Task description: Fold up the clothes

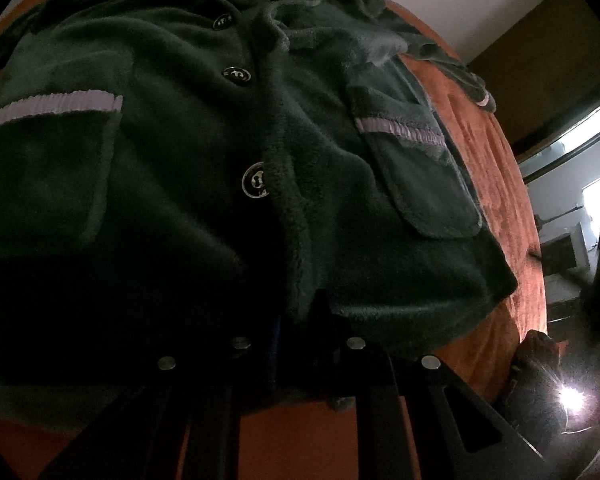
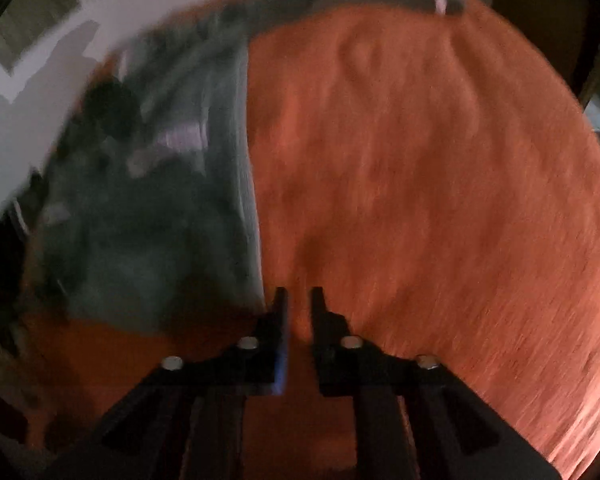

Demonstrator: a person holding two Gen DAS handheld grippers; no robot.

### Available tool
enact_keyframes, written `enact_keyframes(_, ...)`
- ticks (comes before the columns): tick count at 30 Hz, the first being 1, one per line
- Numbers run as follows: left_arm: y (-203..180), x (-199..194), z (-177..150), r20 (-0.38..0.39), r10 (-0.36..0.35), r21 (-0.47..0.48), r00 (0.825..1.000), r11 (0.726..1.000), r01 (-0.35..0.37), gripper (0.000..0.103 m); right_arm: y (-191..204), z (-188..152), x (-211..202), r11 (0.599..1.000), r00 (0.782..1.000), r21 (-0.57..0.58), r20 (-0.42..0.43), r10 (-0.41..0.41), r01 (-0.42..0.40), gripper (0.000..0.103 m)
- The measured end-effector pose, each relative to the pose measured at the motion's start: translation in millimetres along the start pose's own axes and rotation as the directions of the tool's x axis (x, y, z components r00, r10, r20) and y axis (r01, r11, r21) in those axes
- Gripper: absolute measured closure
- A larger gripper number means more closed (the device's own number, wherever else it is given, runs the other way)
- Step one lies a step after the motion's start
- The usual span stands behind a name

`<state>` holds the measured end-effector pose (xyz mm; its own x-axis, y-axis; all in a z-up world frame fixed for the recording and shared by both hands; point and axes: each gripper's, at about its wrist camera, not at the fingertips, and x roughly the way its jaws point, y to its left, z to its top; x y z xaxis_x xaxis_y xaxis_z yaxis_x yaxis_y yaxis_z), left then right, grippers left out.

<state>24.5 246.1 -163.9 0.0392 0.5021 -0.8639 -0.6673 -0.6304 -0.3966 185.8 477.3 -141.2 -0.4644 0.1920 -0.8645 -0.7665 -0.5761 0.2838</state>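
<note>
My left gripper [image 1: 300, 308] seems clamped on the green jacket's [image 1: 204, 128] hem at the orange bed's [image 2: 440, 180] near edge; right gripper [image 2: 299, 300] hovers slightly parted, empty. Thick fleece may slip free.

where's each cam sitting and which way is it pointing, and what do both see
Left wrist: sits on the left gripper, low at the hem of the dark green jacket, facing up its buttoned front; its own black fingers show, tips hidden in dark cloth.
Right wrist: sits on the right gripper, above the orange cover, facing across it; its two fingers show, slightly apart, holding nothing; image blurred.
Shared: both see the jacket and the orange cover.
</note>
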Motion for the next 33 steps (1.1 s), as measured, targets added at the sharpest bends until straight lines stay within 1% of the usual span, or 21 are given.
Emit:
enact_keyframes(1, 0, 1, 0, 0.001, 0.0, -0.001, 1.0, 1.0, 0.0, 0.088, 2, 15, -5, 1.0, 0.999, -0.009, 0.026, 0.02, -0.02, 0.069)
enact_keyframes(2, 0, 1, -1, 0.001, 0.001, -0.001, 1.0, 1.0, -0.001, 0.088, 9, 31, -2, 0.999, 0.999, -0.034, 0.028, 0.028, -0.027, 0.059)
enact_keyframes(4, -2, 2, 0, 0.003, 0.009, 0.004, 1.0, 1.0, -0.009, 0.088, 26, 60, 17, 0.996, 0.999, -0.082, -0.011, 0.034, -0.035, 0.059)
enact_keyframes(5, -2, 2, 0, 0.003, 0.014, 0.007, 1.0, 1.0, -0.014, 0.088, 33, 69, 31, 0.994, 0.997, -0.092, -0.048, 0.057, -0.061, 0.059)
enact_keyframes(6, -3, 1, -1, 0.003, 0.017, 0.009, 1.0, 1.0, -0.017, 0.088, 41, 76, 48, 0.992, 0.994, -0.101, -0.093, 0.064, -0.074, 0.062)
enact_keyframes(7, -3, 1, -1, 0.002, 0.018, 0.008, 1.0, 1.0, -0.018, 0.088, 46, 78, 63, 0.993, 0.99, -0.107, -0.135, 0.039, -0.054, 0.066)
enact_keyframes(8, -2, 1, -1, 0.001, 0.019, 0.006, 1.0, 1.0, -0.019, 0.088, 47, 77, 75, 0.994, 0.986, -0.111, -0.165, -0.003, -0.016, 0.075)
enact_keyframes(10, -1, 0, -2, 0.002, 0.015, -0.003, 1.0, 1.0, -0.015, 0.088, 47, 76, 95, 0.993, 0.975, -0.107, -0.213, -0.069, 0.047, 0.079)
enact_keyframes(12, 1, -1, -3, 0.004, 0.013, -0.006, 1.0, 1.0, -0.013, 0.088, 37, 72, 98, 0.998, 0.975, -0.051, -0.219, -0.047, 0.037, 0.097)
enact_keyframes(15, 0, -1, -5, 0.006, 0.014, 0.002, 1.0, 1.0, -0.014, 0.087, 20, 70, 74, 1.0, 0.989, 0.02, -0.146, 0.021, -0.018, 0.098)
enact_keyframes(17, -1, 1, -5, 0.007, 0.015, 0.009, 1.0, 1.0, -0.015, 0.086, 6, 70, 55, 0.996, 0.994, 0.063, -0.093, 0.062, -0.056, 0.099)
enact_keyframes(19, -2, 1, -5, 0.01, 0.019, 0.012, 1.0, 1.0, -0.019, 0.084, -10, 64, 57, 0.993, 0.991, 0.102, -0.11, 0.073, -0.062, 0.099)
enact_keyframes(21, -3, 2, -5, 0.012, 0.025, 0.02, 1.0, 0.999, -0.025, 0.083, -17, 59, 66, 0.991, 0.987, 0.119, -0.138, 0.08, -0.064, 0.099)
enact_keyframes(22, -4, 3, -5, 0.011, 0.03, 0.024, 0.999, 0.999, -0.03, 0.083, -18, 56, 70, 0.988, 0.983, 0.13, -0.155, 0.101, -0.081, 0.099)
enact_keyframes(24, -3, 2, -5, 0.009, 0.027, 0.023, 1.0, 0.999, -0.027, 0.083, -21, 55, 68, 0.982, 0.979, 0.151, -0.152, 0.133, -0.11, 0.096)
enact_keyframes(25, -3, 0, -5, 0.008, 0.024, 0.026, 1.0, 0.999, -0.025, 0.081, -24, 55, 63, 0.979, 0.979, 0.157, -0.142, 0.149, -0.126, 0.096)
enact_keyframes(27, -2, -5, -7, 0.006, 0.015, 0.024, 1.0, 1.0, -0.015, 0.074, -28, 51, 49, 0.975, 0.977, 0.174, -0.136, 0.163, -0.139, 0.08)
enact_keyframes(28, -1, -9, -10, 0.008, 0.008, 0.02, 1.0, 1.0, -0.008, 0.07, -29, 46, 41, 0.974, 0.978, 0.18, -0.128, 0.164, -0.14, 0.076)
enact_keyframes(29, 0, -12, -12, 0.01, 0.001, 0.017, 1.0, 1.0, -0.001, 0.068, -30, 41, 34, 0.972, 0.979, 0.187, -0.121, 0.165, -0.141, 0.063)
enact_keyframes(30, 1, -16, -14, 0.011, -0.004, 0.016, 1.0, 1.0, 0.004, 0.066, -31, 33, 26, 0.971, 0.98, 0.191, -0.114, 0.165, -0.142, 0.056)
enact_keyframes(33, -3, -21, -22, 0.013, 0.016, 0.06, 1.0, 0.998, -0.017, 0.058, -27, 10, 19, 0.972, 0.971, 0.176, -0.157, 0.181, -0.153, 0.056)
